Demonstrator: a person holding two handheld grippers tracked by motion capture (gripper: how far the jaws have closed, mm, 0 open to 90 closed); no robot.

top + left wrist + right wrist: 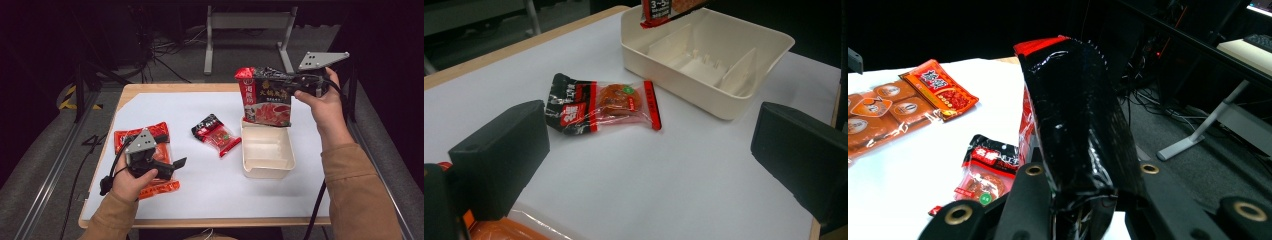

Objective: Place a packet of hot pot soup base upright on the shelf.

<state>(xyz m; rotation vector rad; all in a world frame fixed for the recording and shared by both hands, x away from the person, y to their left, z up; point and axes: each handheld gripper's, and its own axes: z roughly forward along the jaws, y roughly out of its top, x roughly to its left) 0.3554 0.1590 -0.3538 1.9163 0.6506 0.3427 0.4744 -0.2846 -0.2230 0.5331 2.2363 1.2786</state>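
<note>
- White sheet over a wooden table (pixel 150 220), dark room and cables behind.
- Right gripper (pixel 295 85) raised above the cream tray (pixel 267 172), jaws clamped on the top of a red-and-black hotpot pouch (pixel 265 97).
- Pouch hanging upright, bottom edge just over the tray's far compartment.
- Left gripper (pixel 172 167) resting low over a large orange snack pack (pixel 157 132), jaws spread wide with nothing between them.
- Small red-and-black packet (pixel 216 134) lying flat between snack pack and tray, touching neither.
</note>
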